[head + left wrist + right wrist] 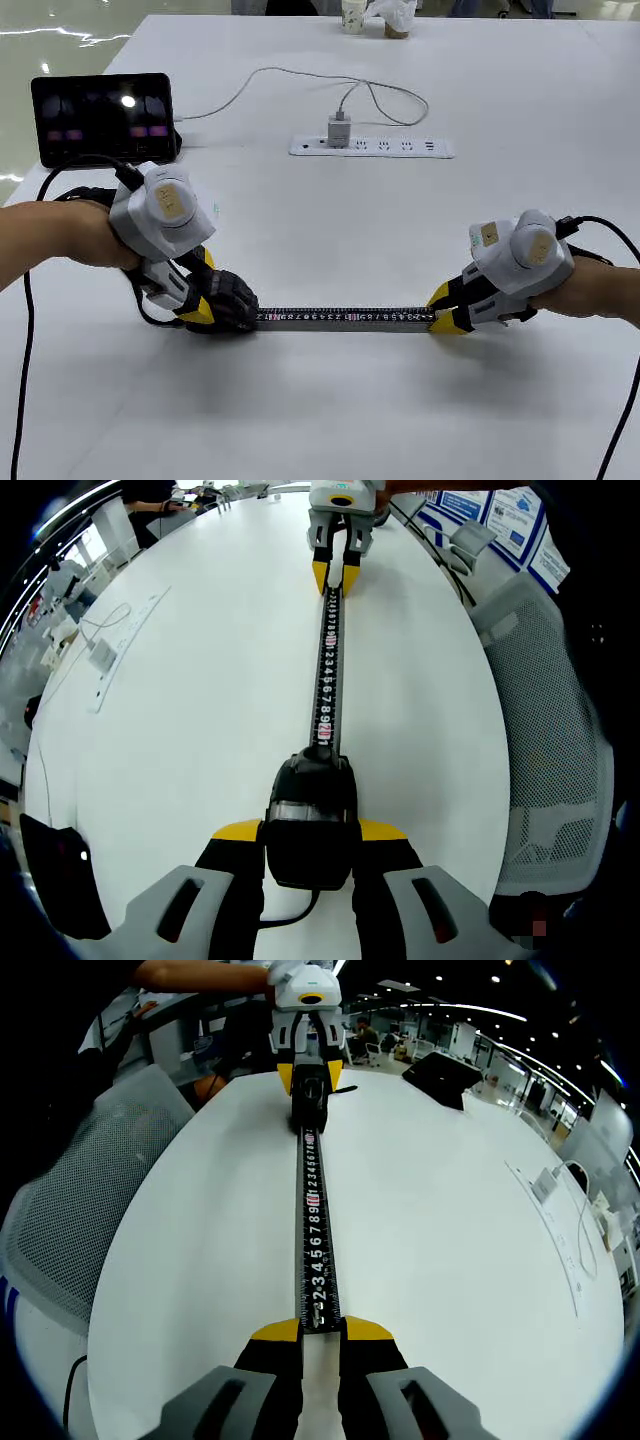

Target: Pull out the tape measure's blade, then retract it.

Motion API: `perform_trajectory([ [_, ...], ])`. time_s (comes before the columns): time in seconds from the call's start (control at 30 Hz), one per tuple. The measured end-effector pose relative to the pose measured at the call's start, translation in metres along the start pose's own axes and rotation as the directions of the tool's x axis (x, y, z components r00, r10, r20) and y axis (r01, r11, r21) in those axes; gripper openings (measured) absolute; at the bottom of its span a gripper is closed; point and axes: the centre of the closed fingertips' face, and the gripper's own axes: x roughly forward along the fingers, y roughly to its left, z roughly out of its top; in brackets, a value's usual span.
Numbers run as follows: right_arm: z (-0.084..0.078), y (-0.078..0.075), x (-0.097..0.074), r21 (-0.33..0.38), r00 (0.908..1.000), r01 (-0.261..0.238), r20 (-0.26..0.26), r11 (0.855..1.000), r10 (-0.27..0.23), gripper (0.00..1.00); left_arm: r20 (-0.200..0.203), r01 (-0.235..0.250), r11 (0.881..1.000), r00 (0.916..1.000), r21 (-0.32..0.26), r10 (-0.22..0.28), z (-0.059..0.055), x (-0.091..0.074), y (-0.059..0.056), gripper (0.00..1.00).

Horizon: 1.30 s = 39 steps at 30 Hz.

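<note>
A black tape measure case point(228, 301) point(312, 810) point(311, 1091) rests on the white table, and my left gripper point(205, 300) point(311, 832) is shut on it. Its dark blade point(345, 319) point(328, 670) point(314, 1245) with white numbers lies flat on the table, drawn out to the right. My right gripper point(438, 312) point(320, 1328) is shut on the blade's end. Each gripper point(335, 575) point(306, 1065) appears at the far end of the blade in the other's view.
A white power strip point(370, 147) with a charger and cable lies behind the blade. A dark tablet point(102, 117) stands at the back left. Cups point(353, 15) sit at the far edge. A mesh chair point(550, 750) point(70, 1210) stands beside the table.
</note>
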Motion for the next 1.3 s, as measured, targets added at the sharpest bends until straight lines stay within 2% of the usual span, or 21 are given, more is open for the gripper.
perform_trajectory([
  [0.67, -0.0038, 0.0035, -0.0048, 0.017, 0.9999, 0.008, -0.013, 1.0, -0.007, 0.1, 0.004, -0.008, 1.0, 1.0, 0.007, 0.008, 0.0007, 0.0006, -0.0013, 0.28],
  [1.3, -0.0076, 0.0007, -0.0027, -0.013, 0.997, -0.006, -0.078, 1.0, 0.005, 0.12, 0.005, -0.024, 1.0, 0.9997, 0.018, 0.024, 0.0025, 0.0023, -0.0014, 0.29],
])
